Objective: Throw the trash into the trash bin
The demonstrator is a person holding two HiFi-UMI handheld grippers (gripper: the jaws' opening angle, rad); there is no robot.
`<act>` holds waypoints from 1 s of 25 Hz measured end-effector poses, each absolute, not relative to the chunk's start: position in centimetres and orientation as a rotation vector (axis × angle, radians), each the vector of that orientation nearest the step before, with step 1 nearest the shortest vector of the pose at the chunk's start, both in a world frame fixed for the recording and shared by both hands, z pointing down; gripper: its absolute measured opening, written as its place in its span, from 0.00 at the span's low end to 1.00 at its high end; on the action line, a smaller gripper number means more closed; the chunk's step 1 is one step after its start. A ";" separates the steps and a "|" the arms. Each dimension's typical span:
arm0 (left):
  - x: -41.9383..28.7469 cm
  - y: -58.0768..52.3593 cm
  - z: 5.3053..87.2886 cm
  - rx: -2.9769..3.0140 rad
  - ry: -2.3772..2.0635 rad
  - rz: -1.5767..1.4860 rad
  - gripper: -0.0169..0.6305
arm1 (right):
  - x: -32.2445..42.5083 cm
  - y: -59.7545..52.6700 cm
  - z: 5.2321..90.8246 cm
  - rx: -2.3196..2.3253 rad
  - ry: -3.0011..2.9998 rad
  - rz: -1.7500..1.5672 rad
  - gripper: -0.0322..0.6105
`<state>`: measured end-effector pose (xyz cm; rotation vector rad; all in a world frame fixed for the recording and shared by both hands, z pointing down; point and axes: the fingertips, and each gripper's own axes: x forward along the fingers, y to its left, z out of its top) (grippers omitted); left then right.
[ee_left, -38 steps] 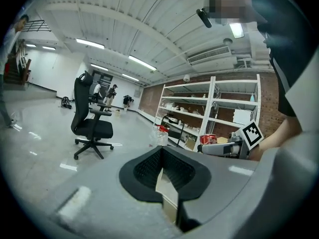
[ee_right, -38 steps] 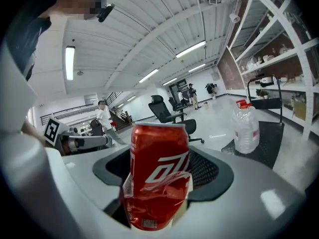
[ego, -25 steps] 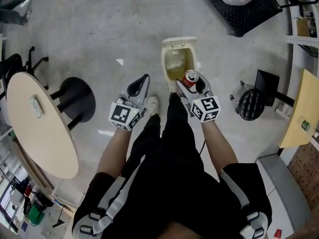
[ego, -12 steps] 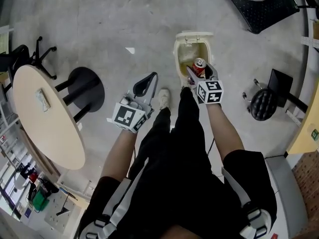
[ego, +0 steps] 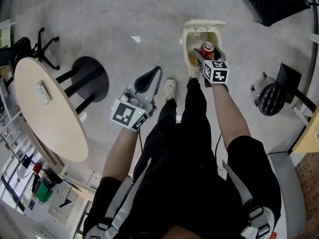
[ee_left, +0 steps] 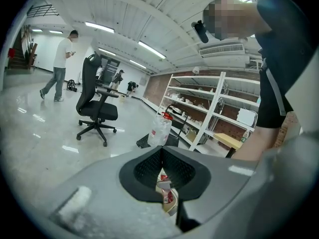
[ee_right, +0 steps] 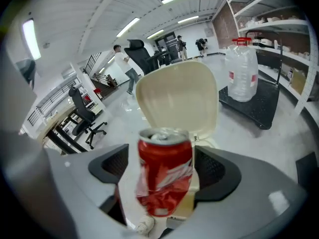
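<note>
A dented red soda can (ego: 207,48) hangs over the mouth of the cream trash bin (ego: 188,35), whose lid (ee_right: 178,98) stands up behind it. My right gripper (ego: 207,54) sits low over the bin with the can (ee_right: 164,183) between its jaws. Those jaws have just been opening; in the right gripper view there is a gap on each side of the can, so the pads do not press it. My left gripper (ego: 154,71) hovers above the floor left of the bin, shut on nothing (ee_left: 161,151). Below its jaws the bin (ee_left: 173,206) shows.
A white shoe (ego: 171,87) stands just left of the bin. A round table (ego: 45,118) and a black stool (ego: 87,78) are at the left, a wheeled stool (ego: 270,99) at the right. A black cart (ego: 274,4) with a water bottle (ee_right: 241,73) lies beyond.
My right gripper has gone down with the can from above the bin to its opening, and its jaws now stand wider around the can. The left gripper has stayed put.
</note>
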<state>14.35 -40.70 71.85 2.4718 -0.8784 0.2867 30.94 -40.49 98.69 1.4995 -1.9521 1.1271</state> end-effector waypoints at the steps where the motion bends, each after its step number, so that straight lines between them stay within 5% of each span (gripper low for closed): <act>1: 14.0 -40.5 72.0 2.468 -0.880 0.294 0.03 | 30.9 -40.5 99.0 1.502 -1.937 1.146 0.72; 4: 13.3 -39.8 72.1 2.457 -0.879 0.306 0.03 | 30.7 -40.1 98.9 1.505 -1.927 1.166 0.70; 11: 12.2 -39.0 70.6 2.488 -0.863 0.269 0.03 | 32.0 -38.1 94.3 1.639 -1.941 1.111 0.45; 16: 11.5 -38.8 67.4 2.537 -0.869 0.201 0.03 | 32.5 -36.5 88.4 1.716 -1.991 1.032 0.26; 25: 8.2 -40.8 59.9 2.601 -0.967 -0.039 0.03 | 33.3 -37.7 73.9 1.921 -2.146 0.795 0.07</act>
